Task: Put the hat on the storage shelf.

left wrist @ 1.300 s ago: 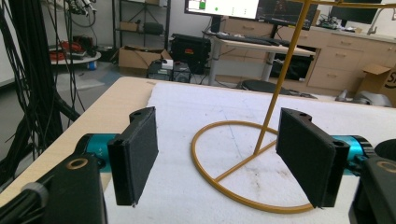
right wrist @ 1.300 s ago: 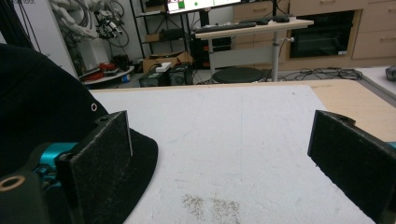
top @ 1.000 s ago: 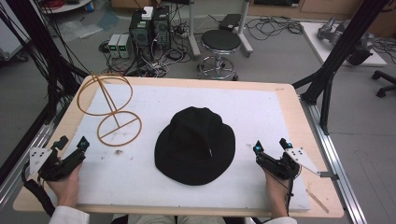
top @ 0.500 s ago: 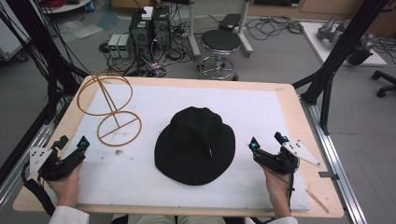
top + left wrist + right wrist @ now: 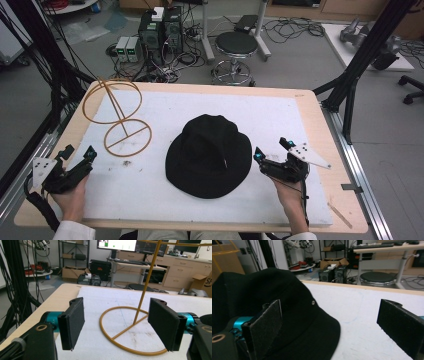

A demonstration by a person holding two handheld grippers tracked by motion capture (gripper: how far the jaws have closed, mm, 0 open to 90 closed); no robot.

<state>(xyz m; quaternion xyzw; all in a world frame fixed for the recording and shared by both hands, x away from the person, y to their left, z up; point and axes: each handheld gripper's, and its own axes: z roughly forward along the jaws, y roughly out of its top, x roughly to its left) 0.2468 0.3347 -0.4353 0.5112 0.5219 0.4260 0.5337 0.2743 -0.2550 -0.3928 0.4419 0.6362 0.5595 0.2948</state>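
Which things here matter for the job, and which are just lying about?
Likely in play:
- black brimmed fabric hat
- yellow wire hat stand with two rings
- left tool, right tool, both open

Lying about:
- round black stool
- computer boxes on floor

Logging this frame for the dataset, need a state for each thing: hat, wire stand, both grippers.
Black hat: lying brim down on the white mat, untouched.
Wire hat stand: upright at the mat's far left, holding nothing.
Left gripper: open, holding nothing, pointed at the stand's base ring.
Right gripper: open, holding nothing, beside the hat's brim.
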